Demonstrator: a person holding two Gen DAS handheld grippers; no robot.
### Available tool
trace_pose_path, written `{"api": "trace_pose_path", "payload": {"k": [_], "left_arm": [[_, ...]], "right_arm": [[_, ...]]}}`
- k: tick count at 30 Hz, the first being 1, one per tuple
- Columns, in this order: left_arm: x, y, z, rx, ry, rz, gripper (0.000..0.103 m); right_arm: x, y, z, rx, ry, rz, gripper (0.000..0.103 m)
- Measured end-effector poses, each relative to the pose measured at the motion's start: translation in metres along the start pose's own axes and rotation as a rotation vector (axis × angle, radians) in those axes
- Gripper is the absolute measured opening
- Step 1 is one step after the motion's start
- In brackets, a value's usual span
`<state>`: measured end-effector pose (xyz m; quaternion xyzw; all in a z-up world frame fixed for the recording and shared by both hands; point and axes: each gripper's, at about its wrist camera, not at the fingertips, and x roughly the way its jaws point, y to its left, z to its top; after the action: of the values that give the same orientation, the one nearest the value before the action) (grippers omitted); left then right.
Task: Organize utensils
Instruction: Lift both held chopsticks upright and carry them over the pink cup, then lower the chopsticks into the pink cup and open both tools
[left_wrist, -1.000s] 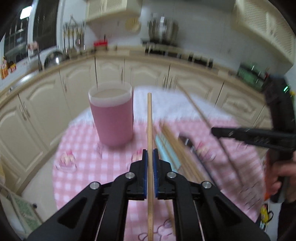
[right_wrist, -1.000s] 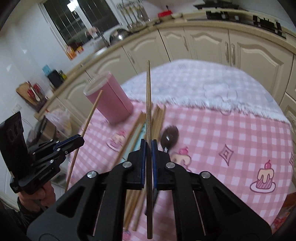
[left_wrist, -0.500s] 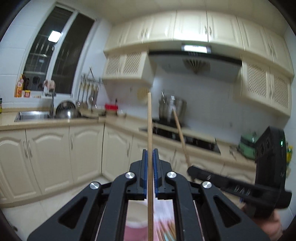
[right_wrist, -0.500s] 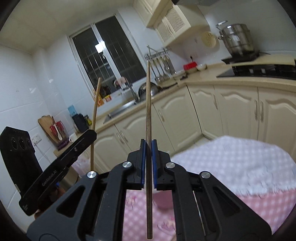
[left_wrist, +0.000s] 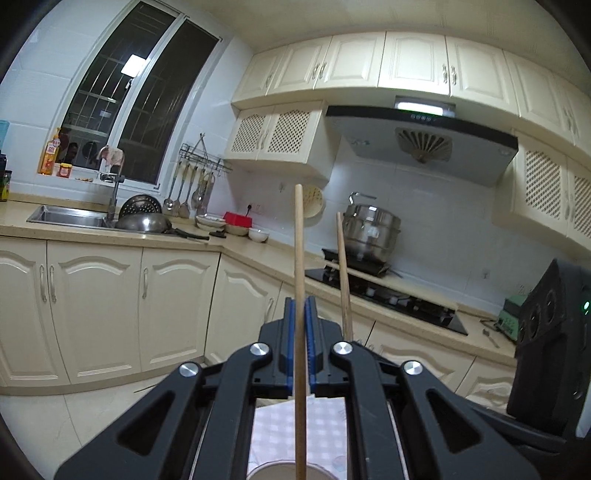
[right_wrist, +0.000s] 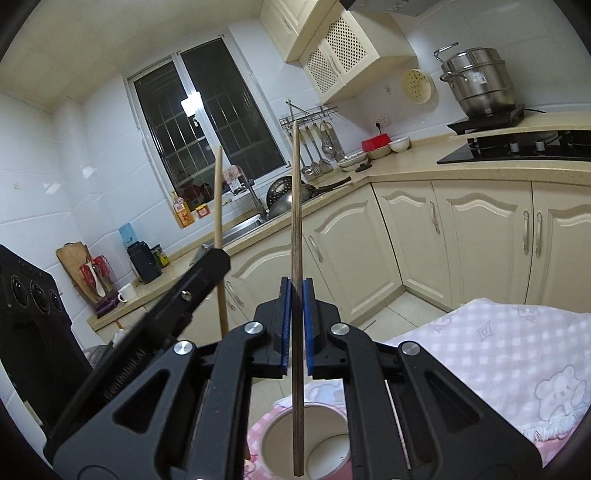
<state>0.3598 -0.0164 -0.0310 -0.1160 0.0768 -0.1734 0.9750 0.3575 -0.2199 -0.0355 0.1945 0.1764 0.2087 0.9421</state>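
My left gripper (left_wrist: 300, 314) is shut on a light wooden chopstick (left_wrist: 299, 258) and holds it upright. Its lower end hangs over the rim of the pink cup (left_wrist: 280, 472) at the view's bottom edge. My right gripper (right_wrist: 295, 295) is shut on a darker wooden chopstick (right_wrist: 295, 221), also upright, with its lower tip over the open mouth of the pink cup (right_wrist: 277, 439). The right chopstick (left_wrist: 343, 273) and gripper body show in the left wrist view. The left gripper (right_wrist: 216, 258) with its chopstick (right_wrist: 218, 195) shows in the right wrist view.
The table has a pink checked cloth (right_wrist: 517, 354) with cartoon prints. Cream kitchen cabinets (left_wrist: 110, 302), a sink (left_wrist: 66, 216), a hob with a steel pot (left_wrist: 373, 229) and a window (left_wrist: 140, 99) lie beyond the table.
Both grippers have tilted up from looking down at the table to holding their chopsticks vertical over the pink cup. The loose chopsticks and spoon on the table have left view.
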Motion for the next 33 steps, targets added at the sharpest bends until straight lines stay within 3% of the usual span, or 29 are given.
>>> {"api": "trace_pose_path", "payload": {"k": [12, 14, 15, 17, 18, 19, 20, 24, 33], "left_arm": [[0.006, 0.017, -0.033, -0.003, 0.054, 0.039, 0.005], [0.004, 0.018, -0.037, -0.005, 0.068, 0.043, 0.009], [0.002, 0.017, -0.038, 0.001, 0.081, 0.041, 0.014], [-0.009, 0.019, -0.035, -0.007, 0.069, 0.053, 0.046], [-0.014, 0.022, -0.032, -0.018, 0.061, 0.065, 0.055], [-0.022, 0.026, -0.027, -0.039, 0.053, 0.071, 0.08], [-0.026, 0.028, -0.025, -0.046, 0.053, 0.072, 0.097], [-0.054, 0.028, -0.015, -0.013, 0.073, 0.115, 0.098], [-0.098, -0.001, -0.017, 0.067, 0.186, 0.17, 0.098]], "right_arm": [[0.012, -0.005, -0.023, -0.011, 0.065, -0.029, 0.007], [0.012, -0.007, -0.026, -0.002, 0.086, -0.042, 0.008], [0.01, -0.009, -0.026, 0.007, 0.094, -0.045, 0.013], [0.003, -0.014, -0.026, 0.027, 0.1, -0.087, 0.032], [-0.001, -0.018, -0.025, 0.044, 0.093, -0.1, 0.057], [-0.01, -0.024, -0.024, 0.07, 0.081, -0.11, 0.081], [-0.018, -0.028, -0.023, 0.083, 0.068, -0.103, 0.087], [-0.052, -0.032, -0.017, 0.071, 0.054, -0.121, 0.097], [-0.126, -0.042, -0.012, 0.05, 0.108, -0.209, 0.097]]}}
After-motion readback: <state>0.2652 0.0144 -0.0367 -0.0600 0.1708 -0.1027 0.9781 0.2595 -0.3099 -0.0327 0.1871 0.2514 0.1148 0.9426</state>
